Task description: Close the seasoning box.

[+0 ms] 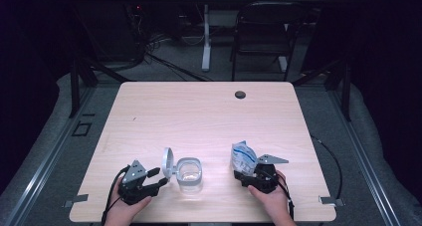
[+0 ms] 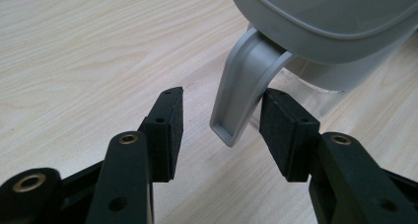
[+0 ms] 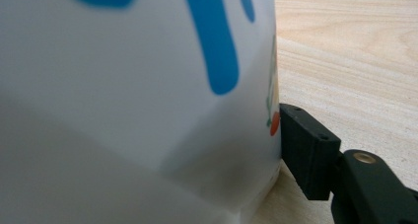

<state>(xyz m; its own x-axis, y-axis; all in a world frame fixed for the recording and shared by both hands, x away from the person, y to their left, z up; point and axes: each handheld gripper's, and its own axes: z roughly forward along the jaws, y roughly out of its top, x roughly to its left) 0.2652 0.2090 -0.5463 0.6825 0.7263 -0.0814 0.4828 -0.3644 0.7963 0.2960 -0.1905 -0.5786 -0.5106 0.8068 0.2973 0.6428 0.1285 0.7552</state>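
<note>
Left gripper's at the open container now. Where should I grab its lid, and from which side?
Probably the grey latch tab hanging from the raised lid. It already sits between the left gripper fingers, so close from the container's left; the tab is narrow and flat.

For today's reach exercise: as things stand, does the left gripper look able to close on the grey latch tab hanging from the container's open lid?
Probably yes. The left gripper is open with the latch tab between its jaws, against the right-hand one; nothing blocks it.
</note>
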